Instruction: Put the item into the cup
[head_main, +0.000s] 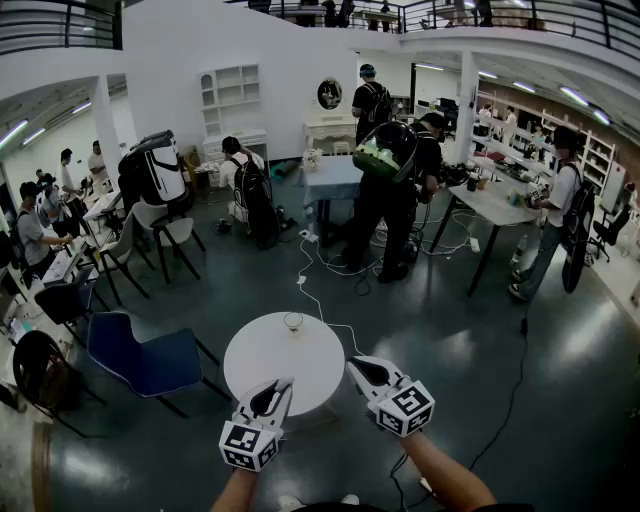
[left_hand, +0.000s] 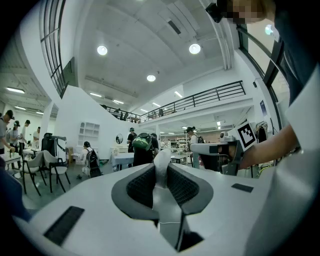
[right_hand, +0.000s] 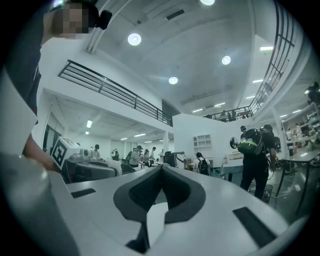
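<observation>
Left tool (head_main: 283, 384) was pinching a white item (left_hand: 161, 167) btw its jaws, at the near edge of the round counter (head_main: 262, 372). Right tool (head_main: 354, 364) was pressed together w/ nothing in it, just to the right. Cup (head_main: 293, 321) sat at the counter's far edge, apart from both tools.

My left gripper (head_main: 283, 383) and right gripper (head_main: 352, 363) were white, black inside the jaws, each with a cube of black-and-white square markers. The item (left_hand: 161, 165) was pale white. The round table (head_main: 270, 350) was white, the near-left chair (head_main: 140, 360) blue, the far backpack (head_main: 378, 155) green.
</observation>
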